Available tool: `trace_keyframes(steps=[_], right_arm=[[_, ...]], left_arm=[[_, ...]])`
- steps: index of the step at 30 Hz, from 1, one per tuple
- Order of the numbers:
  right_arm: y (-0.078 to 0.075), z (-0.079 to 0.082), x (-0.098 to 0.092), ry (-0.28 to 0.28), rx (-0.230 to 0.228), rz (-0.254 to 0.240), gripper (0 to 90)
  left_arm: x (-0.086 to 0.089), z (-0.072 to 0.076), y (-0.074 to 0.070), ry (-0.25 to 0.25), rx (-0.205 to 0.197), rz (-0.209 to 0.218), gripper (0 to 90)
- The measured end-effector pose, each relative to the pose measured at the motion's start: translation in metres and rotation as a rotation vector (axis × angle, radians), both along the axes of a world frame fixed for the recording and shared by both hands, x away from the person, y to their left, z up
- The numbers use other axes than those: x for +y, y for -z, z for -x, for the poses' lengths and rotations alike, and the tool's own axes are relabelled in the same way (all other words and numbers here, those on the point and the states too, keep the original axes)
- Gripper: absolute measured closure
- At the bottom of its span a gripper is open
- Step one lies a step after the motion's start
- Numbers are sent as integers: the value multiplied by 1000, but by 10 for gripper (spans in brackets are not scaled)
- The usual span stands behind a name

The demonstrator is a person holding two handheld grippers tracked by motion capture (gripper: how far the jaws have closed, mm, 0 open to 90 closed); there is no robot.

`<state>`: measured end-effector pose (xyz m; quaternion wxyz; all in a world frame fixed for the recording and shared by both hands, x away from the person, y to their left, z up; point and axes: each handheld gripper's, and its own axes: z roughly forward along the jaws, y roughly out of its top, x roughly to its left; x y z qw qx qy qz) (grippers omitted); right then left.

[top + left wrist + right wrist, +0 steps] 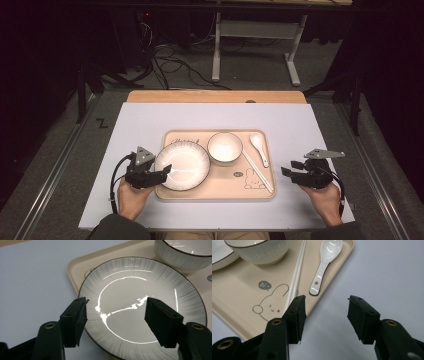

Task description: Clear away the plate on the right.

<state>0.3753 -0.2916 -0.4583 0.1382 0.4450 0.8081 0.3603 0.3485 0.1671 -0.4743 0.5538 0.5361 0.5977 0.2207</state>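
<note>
A beige tray (pixel 235 189) with a rabbit drawing lies on the white table top. On it sit a white plate (pixel 182 165) with a dark rim, a white bowl (pixel 225 148), a white spoon (pixel 259 145) and white chopsticks (pixel 257 171). My left gripper (pixel 165 173) is at the tray's left edge. In the left gripper view it (pixel 116 312) stands open over the plate (pixel 140 280), its jaws wide apart and touching nothing. My right gripper (pixel 286 170) hovers open just right of the tray. In the right gripper view it (pixel 325 307) faces the spoon (pixel 324 262) and chopsticks (pixel 295 277).
The white board (pixel 140 125) rests on a wooden table whose far edge (pixel 215 96) shows behind it. Beyond are a dark floor with cables (pixel 175 65) and a metal stand (pixel 260 45). Bare board lies left, right and behind the tray.
</note>
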Motion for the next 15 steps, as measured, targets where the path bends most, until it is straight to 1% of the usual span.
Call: trace_keyframes(steps=[3,5,7,8,9,10,11,12,14,15], right_arm=[[0,4,-2,-10,1,9,496],[1,6,-4,0,-1,15,497],[4,8,-7,18,-11,8,496],[6,9,-9,24,-13,6,496],[8,10,-10,31,-15,2,496],[10,10,-12,28,-22,8,496],[11,11,-12,39,-19,13,495],[11,11,-13,43,-29,28,495],[14,11,-14,57,-50,60,494],[15,10,-15,66,-48,71,493]], left_arm=[[5,3,4,-12,-3,-2,345],[9,4,5,-21,2,21,345],[14,4,4,-28,3,28,346],[15,4,4,-38,-6,41,346],[16,5,5,-38,-3,32,346],[16,6,5,-44,-8,25,346],[16,7,6,-47,-12,16,345],[16,8,6,-49,-16,12,346],[15,10,6,-42,-22,-16,350],[14,10,7,-43,-23,-17,357]])
